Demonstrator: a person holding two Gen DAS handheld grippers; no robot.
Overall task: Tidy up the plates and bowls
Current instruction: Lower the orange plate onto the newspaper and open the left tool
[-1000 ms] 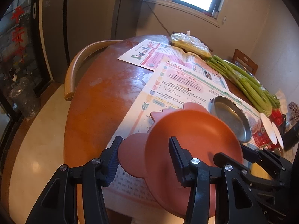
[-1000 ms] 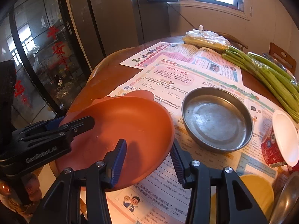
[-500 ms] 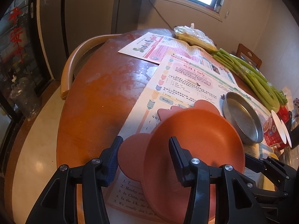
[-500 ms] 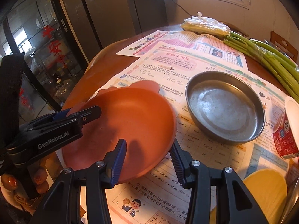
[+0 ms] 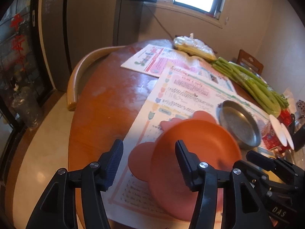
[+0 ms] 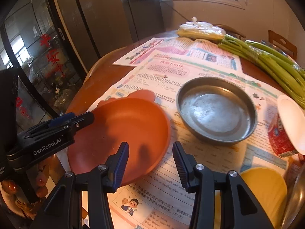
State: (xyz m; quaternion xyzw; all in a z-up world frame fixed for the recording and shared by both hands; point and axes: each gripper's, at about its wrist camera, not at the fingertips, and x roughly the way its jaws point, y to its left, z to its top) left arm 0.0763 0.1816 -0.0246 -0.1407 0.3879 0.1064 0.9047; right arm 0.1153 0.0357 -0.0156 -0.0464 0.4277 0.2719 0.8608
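A round orange plate (image 5: 200, 152) (image 6: 122, 131) sits on top of a flat scalloped orange plate (image 5: 139, 160) (image 6: 143, 94), on newspaper at the table's near left. My left gripper (image 5: 147, 143) (image 6: 83, 118) straddles the round plate's left rim. Its jaws are opening and a gap shows between the pads and the rim. My right gripper (image 6: 149, 145) (image 5: 247, 160) stands at the plate's near right rim. Its fingers are apart, one over the plate and one over the paper, pressing on nothing. A steel bowl (image 6: 215, 110) (image 5: 238, 126) stands empty to the right.
A yellow plate (image 6: 263, 187) lies at the near right, behind it a red cup with a white lid (image 6: 282, 133). Celery stalks (image 6: 266, 61) and a bagged food parcel (image 6: 200, 30) lie at the back. A curved wooden chair back (image 5: 80, 80) hugs the table's left edge.
The left gripper's fingers stand slightly wider apart than a second ago. The round orange plate and the right gripper have kept their places.
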